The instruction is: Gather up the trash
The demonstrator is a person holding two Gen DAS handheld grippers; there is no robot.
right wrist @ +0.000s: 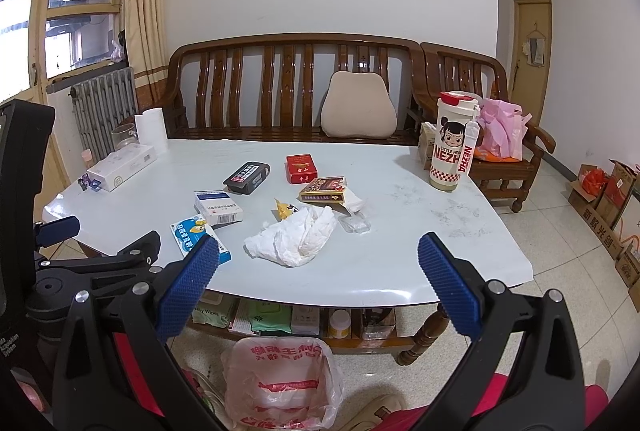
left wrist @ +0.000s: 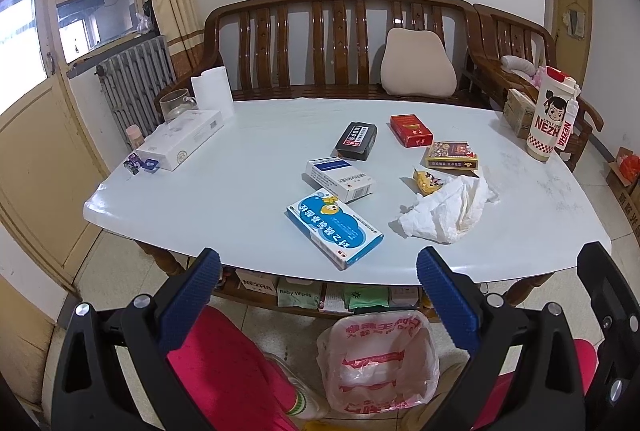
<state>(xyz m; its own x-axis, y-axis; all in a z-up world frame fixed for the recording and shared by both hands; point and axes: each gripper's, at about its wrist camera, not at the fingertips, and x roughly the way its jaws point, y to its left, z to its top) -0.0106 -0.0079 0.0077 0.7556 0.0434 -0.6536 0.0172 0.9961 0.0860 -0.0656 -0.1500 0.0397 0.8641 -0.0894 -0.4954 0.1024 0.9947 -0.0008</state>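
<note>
White table [left wrist: 240, 167] edge fronts both spread grippers [left wrist: 318, 267].

Crumpled tissue [right wrist: 294, 239] on table [right wrist: 420, 243] ahead of right gripper [right wrist: 319, 259]; lined bin [right wrist: 280, 383] below; boxes left.

wooden bench [right wrist: 288, 87], beige cushion [right wrist: 359, 105], radiator [right wrist: 102, 107]

Black-framed tongs [left wrist: 319, 277], blue ribbed pads [right wrist: 188, 285], silver screws, pink trousers [left wrist: 236, 363]
</note>
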